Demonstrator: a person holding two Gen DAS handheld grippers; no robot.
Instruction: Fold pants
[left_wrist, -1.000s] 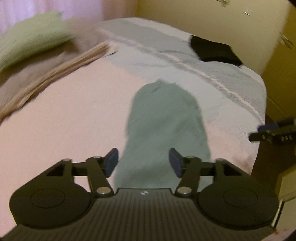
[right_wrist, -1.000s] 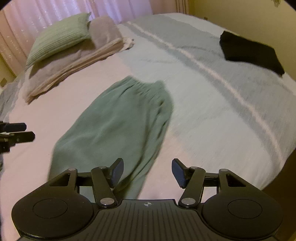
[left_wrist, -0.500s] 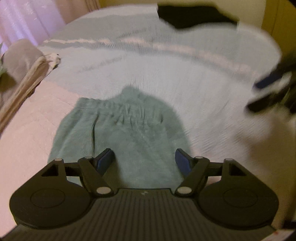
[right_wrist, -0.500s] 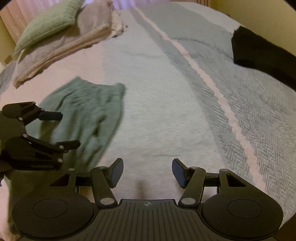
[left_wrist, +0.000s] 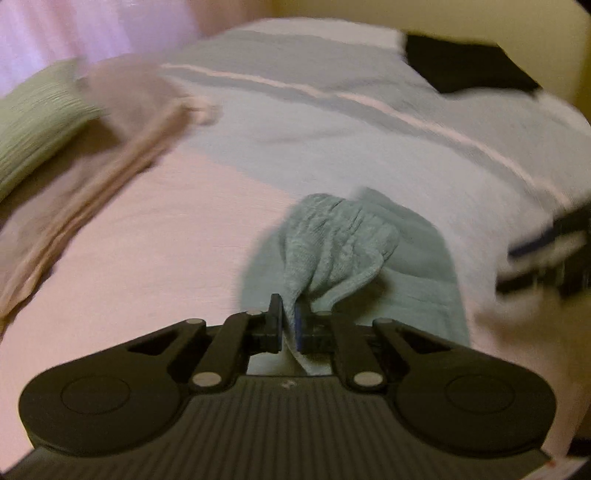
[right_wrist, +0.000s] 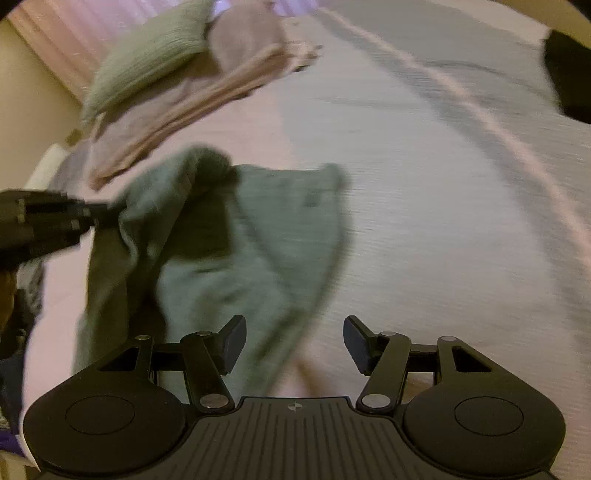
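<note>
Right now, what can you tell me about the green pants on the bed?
The pants are a soft, fuzzy-looking grey-green fabric with a gathered, stretchy waistband. They lie on the bed, across its pink and pale blue parts. One edge near the waistband is bunched up and lifted off the bed, pinched in the left gripper, whose jaws have just closed on the cloth. The rest lies flat. The right gripper is open beside the pants, gripping nothing. The pictures are blurry, so finer details are unclear.
</note>
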